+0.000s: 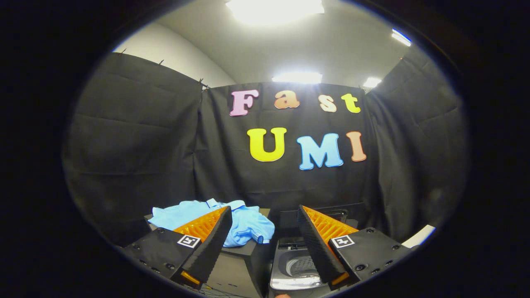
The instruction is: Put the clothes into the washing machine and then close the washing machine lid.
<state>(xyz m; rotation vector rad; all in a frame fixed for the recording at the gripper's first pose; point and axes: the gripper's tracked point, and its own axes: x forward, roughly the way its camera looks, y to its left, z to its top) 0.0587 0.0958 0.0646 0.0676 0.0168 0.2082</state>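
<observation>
Below, the washing machine [296,265] drum gapes bare; the claw [263,213] spreads wide, holding nothing.

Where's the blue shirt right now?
In the gripper view, the blue shirt lies crumpled on a dark surface beyond the open tool, partly behind one finger, beside the open washing machine.

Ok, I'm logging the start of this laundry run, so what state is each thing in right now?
gripper: open, fingers spread wide, holding nothing.
blue shirt: crumpled in a heap on the dark surface beside the washer, behind the left finger, not yet loaded.
washing machine: lid up, drum open and showing no clothes, below the right finger.
</observation>
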